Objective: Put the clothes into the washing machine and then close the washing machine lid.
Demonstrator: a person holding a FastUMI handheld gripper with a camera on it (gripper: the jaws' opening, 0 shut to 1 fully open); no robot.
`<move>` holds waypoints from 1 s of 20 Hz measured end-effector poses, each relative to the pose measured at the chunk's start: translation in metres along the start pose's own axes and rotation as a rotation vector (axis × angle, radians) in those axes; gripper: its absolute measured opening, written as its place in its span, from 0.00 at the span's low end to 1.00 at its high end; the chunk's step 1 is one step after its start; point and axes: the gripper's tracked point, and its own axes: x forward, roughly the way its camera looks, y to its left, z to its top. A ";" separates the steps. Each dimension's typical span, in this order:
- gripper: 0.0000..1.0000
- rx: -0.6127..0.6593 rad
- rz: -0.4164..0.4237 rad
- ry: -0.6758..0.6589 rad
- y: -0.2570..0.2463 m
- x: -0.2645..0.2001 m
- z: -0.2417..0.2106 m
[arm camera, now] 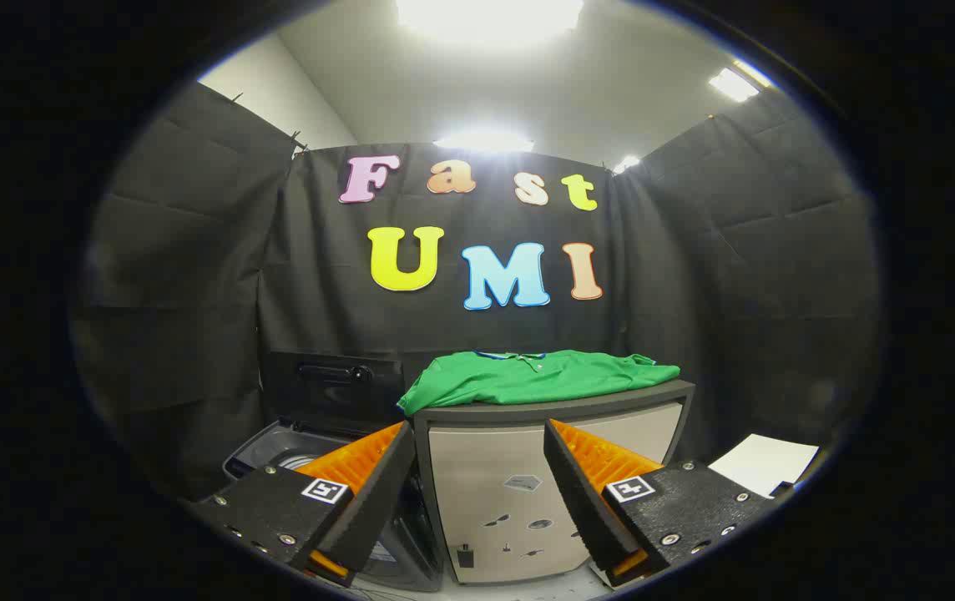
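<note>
Gripper (477,467) fingers spread wide, nothing btwn them, held in the air near the front of a pale cabinet (519,492). Green shirt (528,377) lies flat on the cabinet's dark top, beyond the fingers & well apart from them. Washer (294,451) sits low to the left of the cabinet, just beyond the left finger, lid (331,388) up against the far wall. White sheet (765,463) at right.

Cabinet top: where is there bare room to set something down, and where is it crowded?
The green shirt covers most of the cabinet top; only a thin strip at its far-right end is bare. The open washing machine, left of the cabinet, offers room. The open gripper holds nothing.
</note>
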 end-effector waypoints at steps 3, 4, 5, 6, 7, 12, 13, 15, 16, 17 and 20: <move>0.96 -0.009 -0.001 -0.001 -0.002 -0.003 0.003; 0.96 -0.017 0.000 -0.002 -0.003 -0.004 0.003; 0.96 -0.024 -0.001 -0.002 -0.004 -0.005 0.004; 0.96 -0.025 -0.001 -0.005 -0.006 -0.006 0.006; 0.96 -0.022 -0.001 -0.010 -0.006 -0.007 0.008; 0.96 -0.008 -0.001 -0.013 -0.008 -0.011 0.011; 0.96 -0.008 -0.004 -0.015 -0.008 -0.013 0.013; 0.96 -0.007 -0.004 -0.021 -0.008 -0.014 0.015; 0.96 -0.007 -0.005 -0.019 -0.009 -0.015 0.016; 0.96 -0.009 -0.004 -0.018 -0.009 -0.015 0.016; 0.96 -0.012 0.000 -0.023 -0.008 -0.017 0.024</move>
